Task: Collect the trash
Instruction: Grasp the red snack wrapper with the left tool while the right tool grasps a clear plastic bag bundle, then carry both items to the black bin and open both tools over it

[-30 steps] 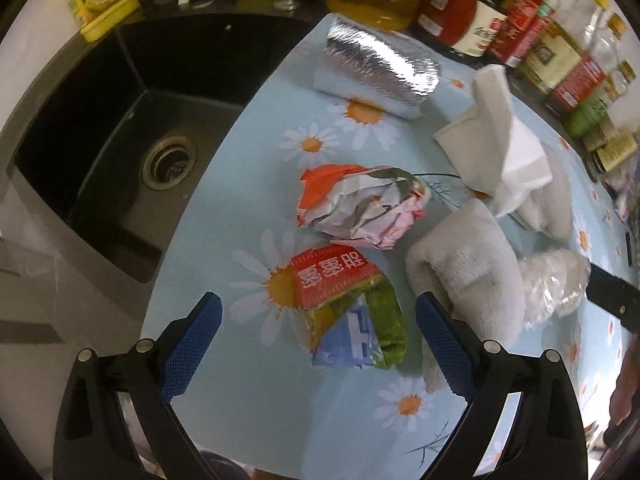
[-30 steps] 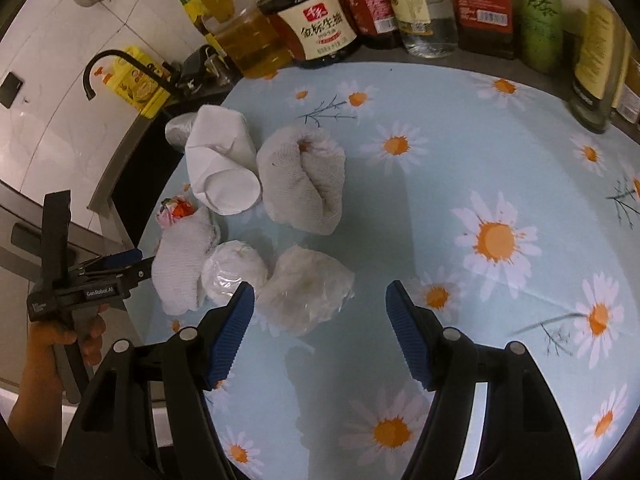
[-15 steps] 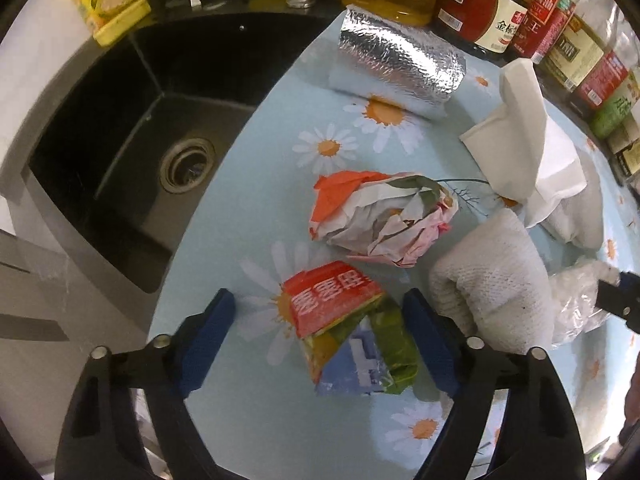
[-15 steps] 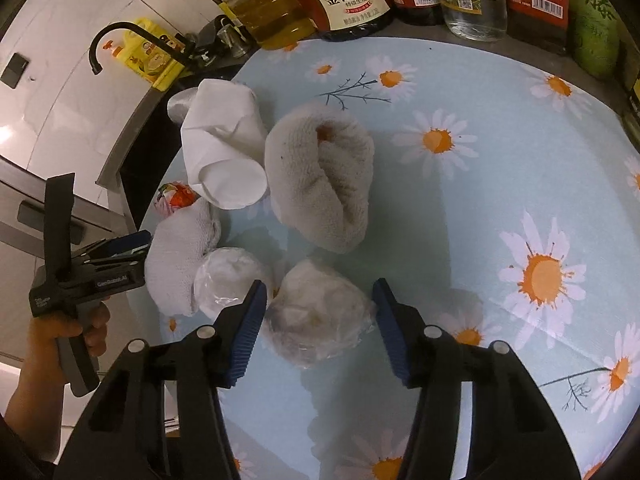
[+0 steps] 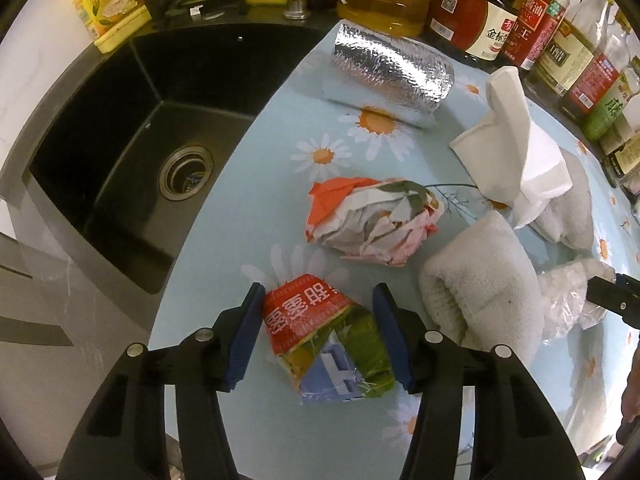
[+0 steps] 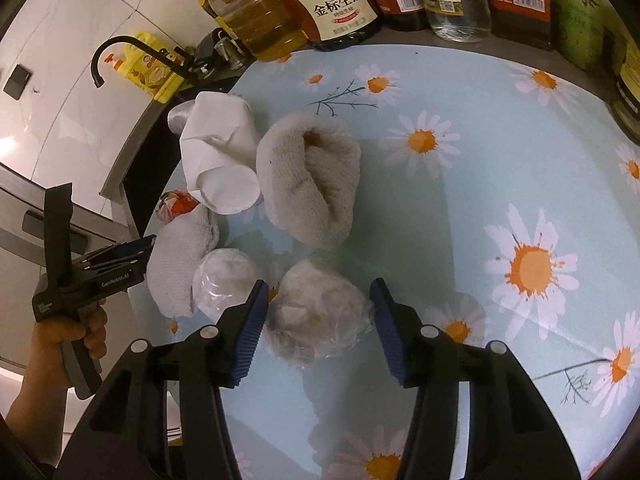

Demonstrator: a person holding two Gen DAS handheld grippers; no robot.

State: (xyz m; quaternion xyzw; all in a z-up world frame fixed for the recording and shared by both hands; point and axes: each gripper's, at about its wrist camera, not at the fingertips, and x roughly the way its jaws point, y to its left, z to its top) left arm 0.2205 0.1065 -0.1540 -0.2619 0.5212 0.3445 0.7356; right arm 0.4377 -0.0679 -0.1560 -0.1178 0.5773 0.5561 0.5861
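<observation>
Daisy tablecloth (image 5: 256, 216), crumpled red-green wrapper (image 5: 326, 334)

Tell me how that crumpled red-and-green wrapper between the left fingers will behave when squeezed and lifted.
The red-and-green wrapper looks like thin creased film, so probably light and it will crush as the closing left gripper presses. Its glossy surface may slip; it seems unlikely to roll.

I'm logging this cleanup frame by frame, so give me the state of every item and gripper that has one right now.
left gripper: jaws closing around the red-topped wrapper
red-topped wrapper: crumpled, lying on the mat
right gripper: shut on the clear plastic wad
clear plastic wad: scrunched, on the mat
printed paper ball: crumpled, untouched
foil-backed roll: rolled up, lying flat
sink: dry, tap off
</observation>
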